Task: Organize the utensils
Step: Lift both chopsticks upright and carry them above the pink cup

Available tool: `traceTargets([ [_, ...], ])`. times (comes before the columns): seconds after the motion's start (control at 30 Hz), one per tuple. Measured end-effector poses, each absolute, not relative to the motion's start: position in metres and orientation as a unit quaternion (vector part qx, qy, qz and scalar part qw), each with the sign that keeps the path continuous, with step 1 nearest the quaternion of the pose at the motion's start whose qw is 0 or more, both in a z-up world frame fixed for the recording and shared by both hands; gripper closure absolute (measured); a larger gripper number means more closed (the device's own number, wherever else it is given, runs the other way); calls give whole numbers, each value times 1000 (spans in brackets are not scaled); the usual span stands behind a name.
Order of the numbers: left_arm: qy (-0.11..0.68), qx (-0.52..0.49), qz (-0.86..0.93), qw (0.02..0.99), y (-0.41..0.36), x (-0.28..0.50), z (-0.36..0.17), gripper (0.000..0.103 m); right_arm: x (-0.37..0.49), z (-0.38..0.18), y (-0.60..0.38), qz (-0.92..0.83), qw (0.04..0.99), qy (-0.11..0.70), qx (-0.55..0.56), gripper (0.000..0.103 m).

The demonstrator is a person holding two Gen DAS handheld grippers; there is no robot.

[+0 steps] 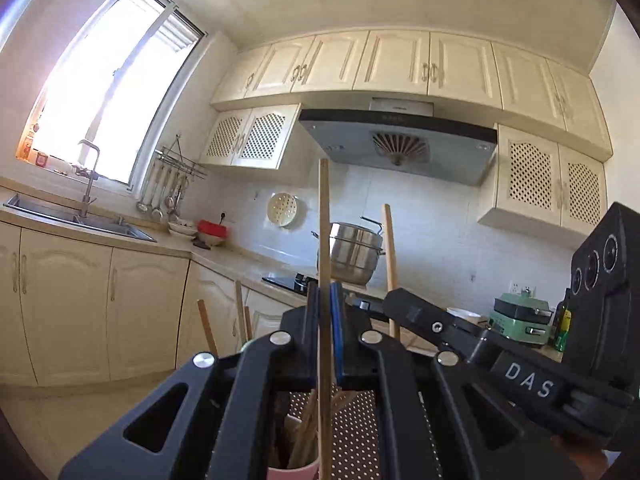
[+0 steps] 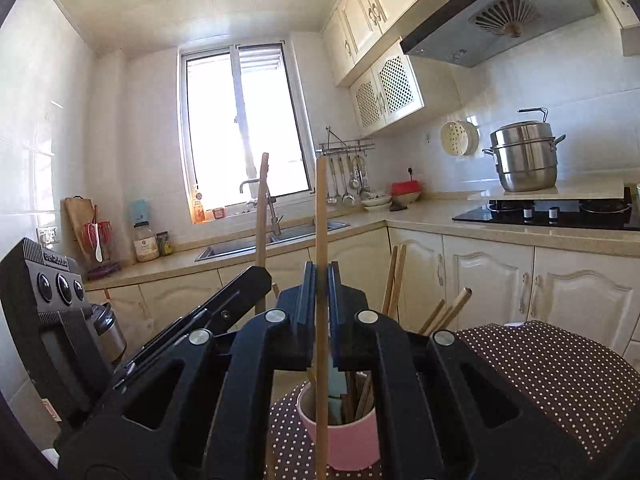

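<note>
My left gripper (image 1: 325, 300) is shut on a wooden chopstick (image 1: 324, 216) that stands upright between its blue pads. My right gripper (image 2: 321, 280) is shut on another wooden chopstick (image 2: 321, 208), also upright. Both chopsticks reach down toward a pink cup (image 2: 340, 436) that holds several more wooden chopsticks (image 2: 394, 280). The cup (image 1: 294, 472) shows at the bottom edge of the left wrist view. The right gripper's body (image 1: 520, 368) crosses the left wrist view with its chopstick (image 1: 389, 256). The left gripper's body (image 2: 180, 320) shows in the right wrist view with its chopstick (image 2: 262, 208).
The cup stands on a brown polka-dot cloth (image 2: 560, 368). Behind are a counter with a sink (image 2: 276, 240), a black hob (image 2: 552, 216) and a steel pot (image 2: 524, 156). A green appliance (image 1: 520, 316) stands at the right.
</note>
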State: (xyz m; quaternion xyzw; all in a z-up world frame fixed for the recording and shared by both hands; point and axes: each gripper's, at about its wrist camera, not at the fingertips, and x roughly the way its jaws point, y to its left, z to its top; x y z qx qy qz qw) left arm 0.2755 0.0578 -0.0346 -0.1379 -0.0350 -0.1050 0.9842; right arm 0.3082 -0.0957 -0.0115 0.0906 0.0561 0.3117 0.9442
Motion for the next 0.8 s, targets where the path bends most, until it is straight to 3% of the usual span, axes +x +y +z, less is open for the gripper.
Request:
traceTargets([
  [0.53,-117,-150,-48,981,75,316,-41,97,356,-15,-73,313,943,-4,115,97],
  [0.8,-70,-139,-55,986,70,333,-62,97,363,-35,-68,308,946,18,99,97],
])
